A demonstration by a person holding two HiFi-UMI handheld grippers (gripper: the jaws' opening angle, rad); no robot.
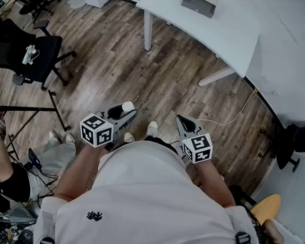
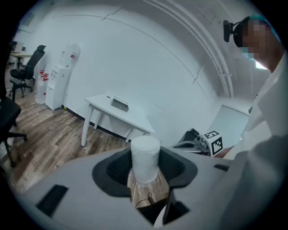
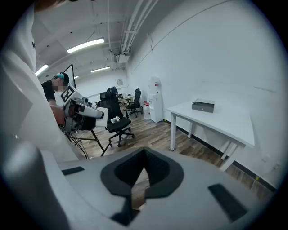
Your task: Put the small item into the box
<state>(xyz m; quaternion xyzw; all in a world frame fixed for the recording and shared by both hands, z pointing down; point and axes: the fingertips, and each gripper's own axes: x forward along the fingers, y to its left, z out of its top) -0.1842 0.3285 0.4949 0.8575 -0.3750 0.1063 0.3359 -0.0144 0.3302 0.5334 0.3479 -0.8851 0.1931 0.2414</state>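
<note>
A small white cylinder (image 1: 128, 106) (image 2: 145, 155) stands upright between the jaws of my left gripper (image 1: 123, 112) (image 2: 144, 170), which is shut on it. I hold that gripper at waist height above the wooden floor. My right gripper (image 1: 186, 125) (image 3: 144, 157) is level with it on the right, its jaws shut with nothing between them. The grey box (image 1: 200, 4) (image 2: 119, 104) (image 3: 203, 105) lies on a white table (image 1: 219, 35) far ahead of both grippers.
A black office chair (image 1: 38, 55) and a tripod stand (image 1: 50, 110) are to the left, with another person (image 1: 5, 177) sitting beyond them. A white cable (image 1: 230, 118) runs across the floor under the table's near edge. A water dispenser (image 2: 58, 85) stands by the wall.
</note>
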